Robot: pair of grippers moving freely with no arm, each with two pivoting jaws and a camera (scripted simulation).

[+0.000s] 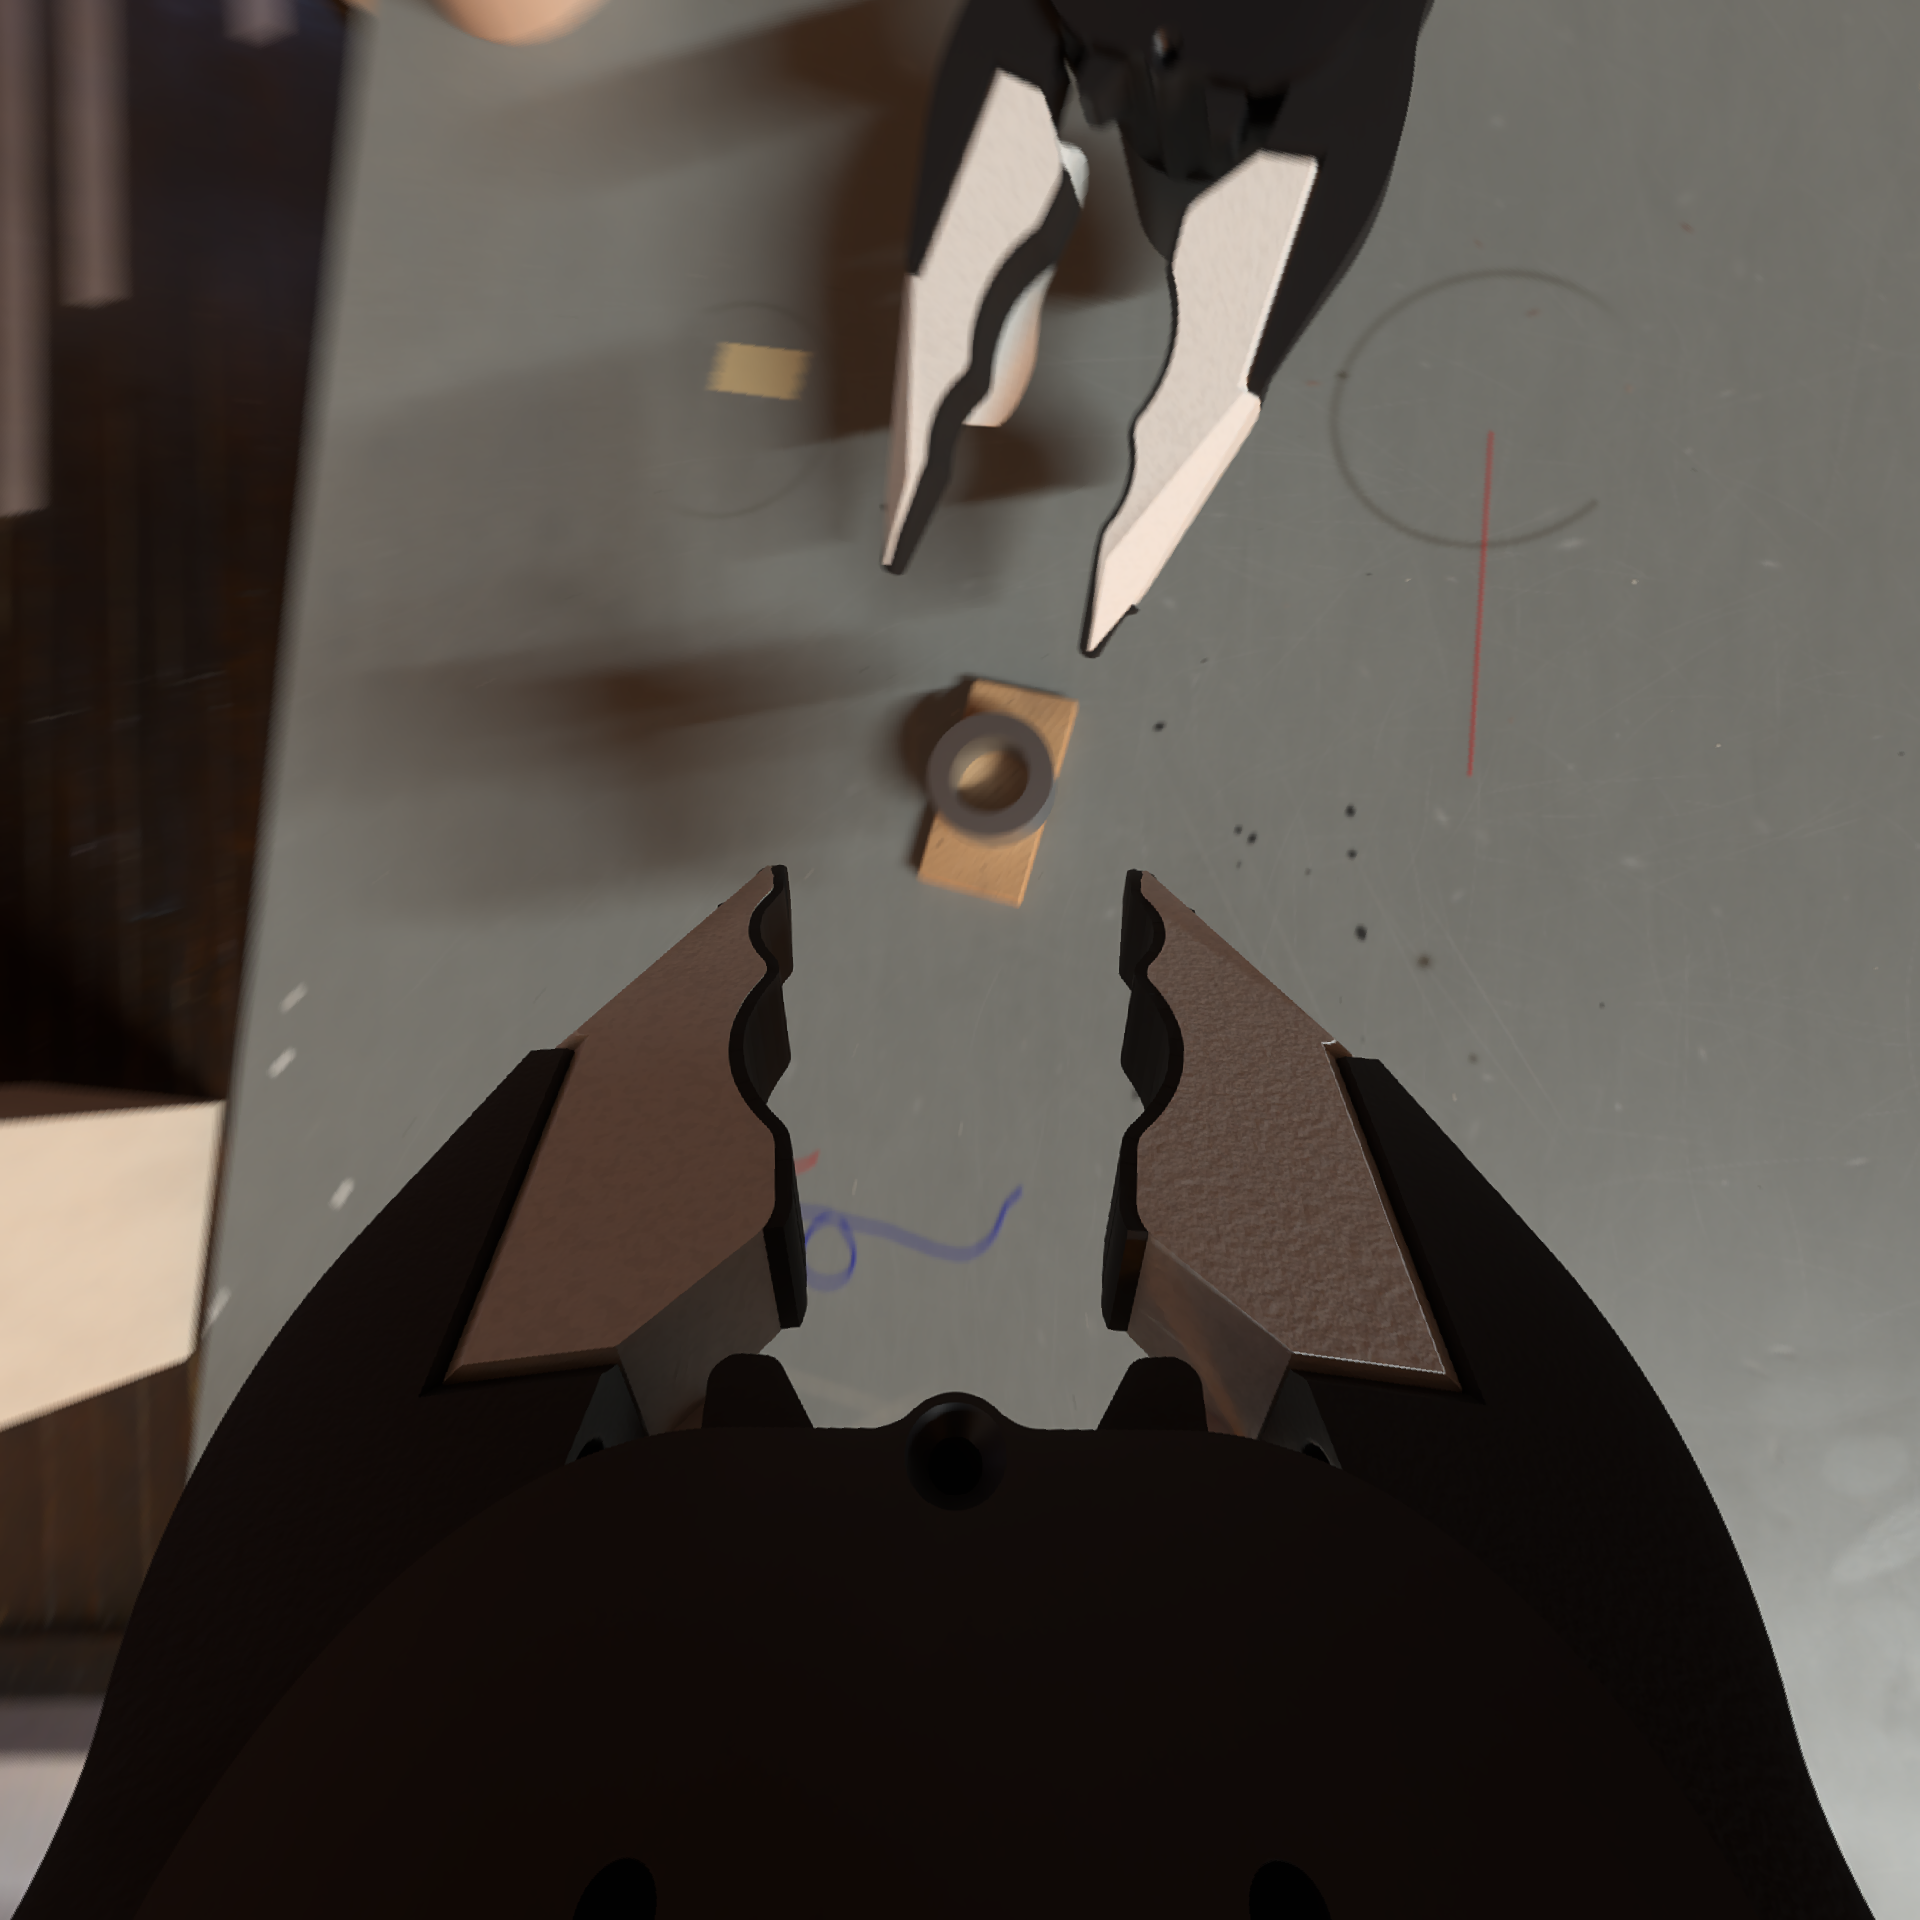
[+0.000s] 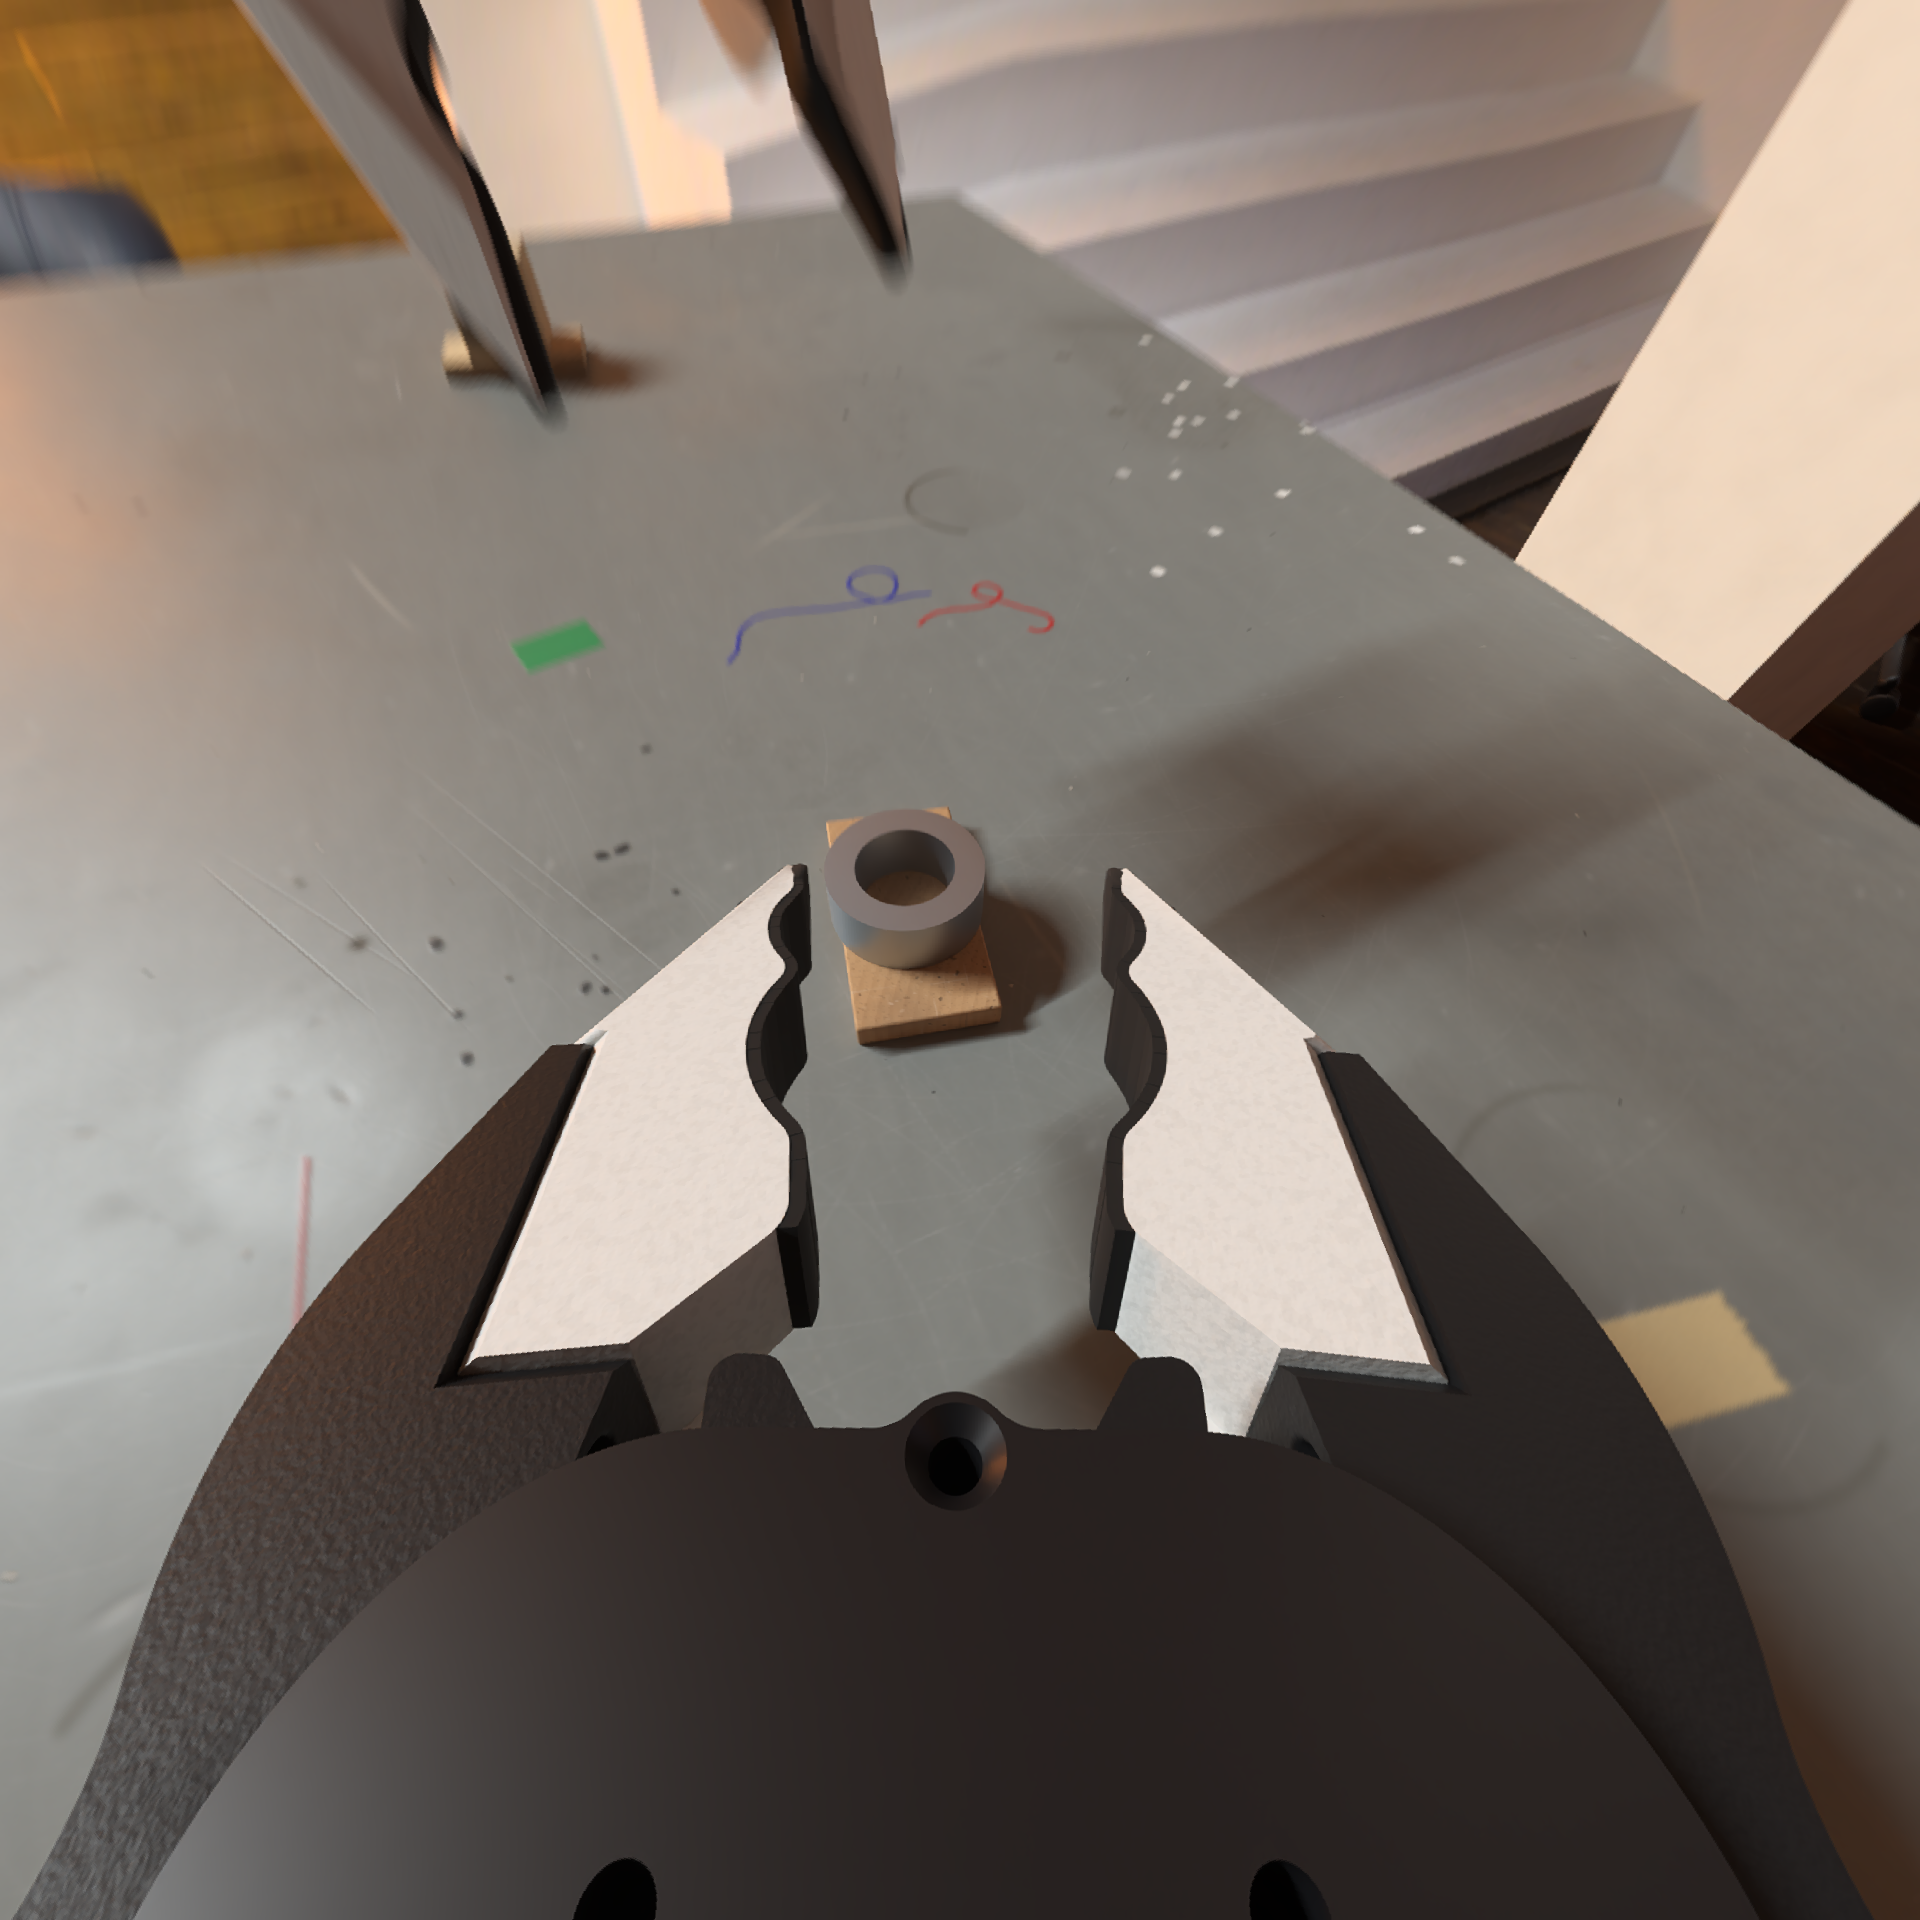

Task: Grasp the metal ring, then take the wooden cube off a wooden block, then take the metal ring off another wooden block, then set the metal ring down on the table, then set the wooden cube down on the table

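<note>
Landmark: the metal ring (image 2: 905, 900), a grey thick-walled ring sitting flat on a thin wooden block (image 2: 923, 992) on the grey table (image 2: 312, 727); every place below is given from it.
Ring's seat: it rests toward the far end of the block in the right wrist view, hole upward, outer wall bare all round; that leaves a clean side for fingers to close on.
Right gripper (image 2: 954, 883): jaws spread wide and empty; its fingertips flank the ring, one on each side and not touching; it looks lined up to pinch across the ring's width, the first step of the task, not yet done.
Left gripper (image 1: 954, 883): jaws also apart, holding nothing; it faces the ring from the opposite side and hangs well above it; probably kept clear so the right one has room.
Wooden cube: I cannot make it out surely; beyond the ring, behind the left gripper's fingers in the right wrist view, lies a second wooden piece (image 2: 566, 351), mostly hidden.
Table marks near the ring: blue squiggle (image 2: 821, 608) and green patch (image 2: 558, 644), both farther off.
</note>
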